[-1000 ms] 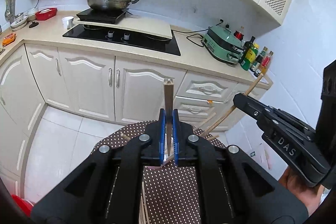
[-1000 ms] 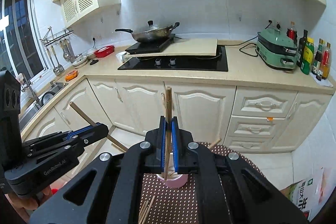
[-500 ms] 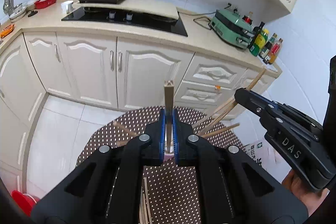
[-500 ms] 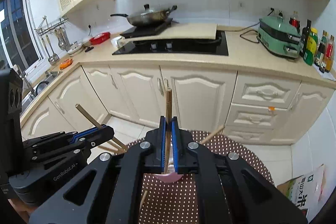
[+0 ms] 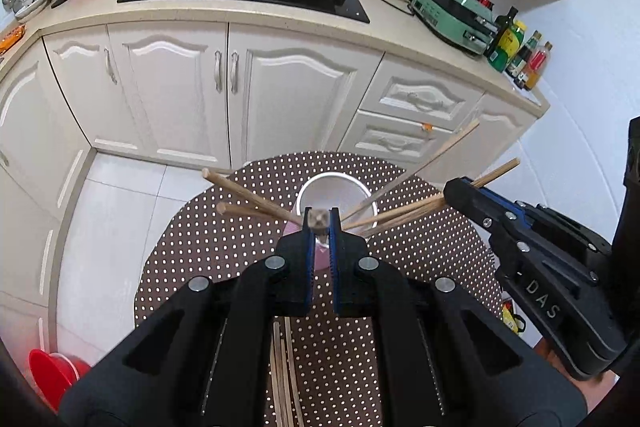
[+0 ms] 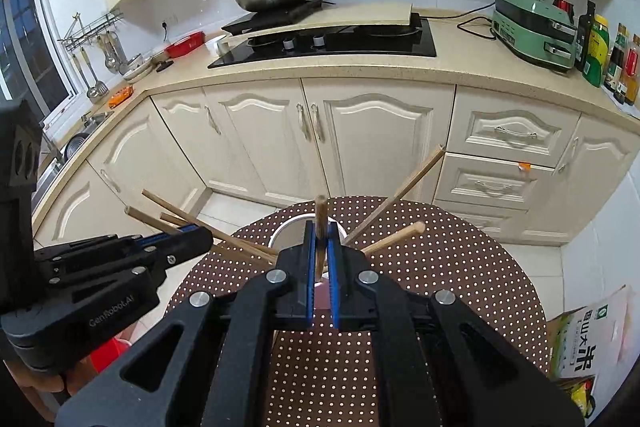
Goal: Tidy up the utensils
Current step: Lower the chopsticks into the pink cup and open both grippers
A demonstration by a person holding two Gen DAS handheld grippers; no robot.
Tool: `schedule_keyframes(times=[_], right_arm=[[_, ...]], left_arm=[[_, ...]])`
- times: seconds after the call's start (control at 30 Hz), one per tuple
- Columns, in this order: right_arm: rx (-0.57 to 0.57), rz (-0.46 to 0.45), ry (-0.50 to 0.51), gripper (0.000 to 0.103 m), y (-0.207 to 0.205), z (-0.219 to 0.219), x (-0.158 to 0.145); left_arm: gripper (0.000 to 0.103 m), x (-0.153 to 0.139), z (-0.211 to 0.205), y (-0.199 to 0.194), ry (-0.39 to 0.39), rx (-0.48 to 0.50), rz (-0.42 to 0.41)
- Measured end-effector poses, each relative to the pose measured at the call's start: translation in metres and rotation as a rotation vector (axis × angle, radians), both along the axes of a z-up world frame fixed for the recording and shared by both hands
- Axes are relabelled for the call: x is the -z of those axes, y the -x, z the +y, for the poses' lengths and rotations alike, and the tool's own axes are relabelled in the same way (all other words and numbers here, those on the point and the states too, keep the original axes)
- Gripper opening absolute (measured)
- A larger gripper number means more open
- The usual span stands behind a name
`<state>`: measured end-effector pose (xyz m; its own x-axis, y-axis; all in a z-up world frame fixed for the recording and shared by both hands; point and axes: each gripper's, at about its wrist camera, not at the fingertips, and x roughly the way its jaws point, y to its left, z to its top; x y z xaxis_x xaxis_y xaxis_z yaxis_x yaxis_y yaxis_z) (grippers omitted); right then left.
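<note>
Both tools are clamped on a chopstick each, left tool (image 5: pixel 321 227) and right tool (image 6: pixel 321 239), right over the pink cup (image 6: pixel 320 291) on the dotted tabletop (image 6: pixel 460 267); they're light, stiff and kinda slick, so I'd grip mid-shaft.

"DAS" — right gripper (image 5: pixel 456 193), "GenRobot.AI" — left gripper (image 6: pixel 200 237)
</note>
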<state>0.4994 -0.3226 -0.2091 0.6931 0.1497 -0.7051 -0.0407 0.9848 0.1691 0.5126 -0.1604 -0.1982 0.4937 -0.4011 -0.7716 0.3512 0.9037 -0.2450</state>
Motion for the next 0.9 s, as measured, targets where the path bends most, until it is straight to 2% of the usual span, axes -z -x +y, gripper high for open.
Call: schedule_keyframes(times=[0.37,0.43,0.5,0.53,0.57,0.7,0.9], right_arm=[[0.015,0.033,-0.057,0.005,0.002,-0.007,0.003],[0.022,0.034,-0.067,0.007,0.004,-0.007,0.003],[0.029,0.036,-0.081,0.008,0.006,-0.008,0.002],[0.032,0.039,-0.088,0.008,0.007,-0.008,0.002],[0.034,0.039,-0.094,0.008,0.008,-0.008,0.002],[0.047,0.035,-0.113,0.011,0.015,-0.009,-0.002],[0.053,0.015,-0.112,0.024,0.027,-0.003,-0.009]], left_arm=[[0.008,-0.001,0.000,0.003,-0.004,-0.001,0.017],[0.013,-0.001,0.001,0.003,-0.013,-0.005,0.024],[0.032,-0.001,0.003,0.005,-0.022,-0.015,0.017],[0.051,-0.003,0.005,0.006,-0.020,-0.024,0.008],[0.057,-0.005,0.007,0.009,-0.011,-0.034,-0.005],[0.057,-0.008,0.011,0.016,-0.017,-0.026,-0.017],[0.057,-0.013,0.018,0.027,-0.023,-0.038,-0.034]])
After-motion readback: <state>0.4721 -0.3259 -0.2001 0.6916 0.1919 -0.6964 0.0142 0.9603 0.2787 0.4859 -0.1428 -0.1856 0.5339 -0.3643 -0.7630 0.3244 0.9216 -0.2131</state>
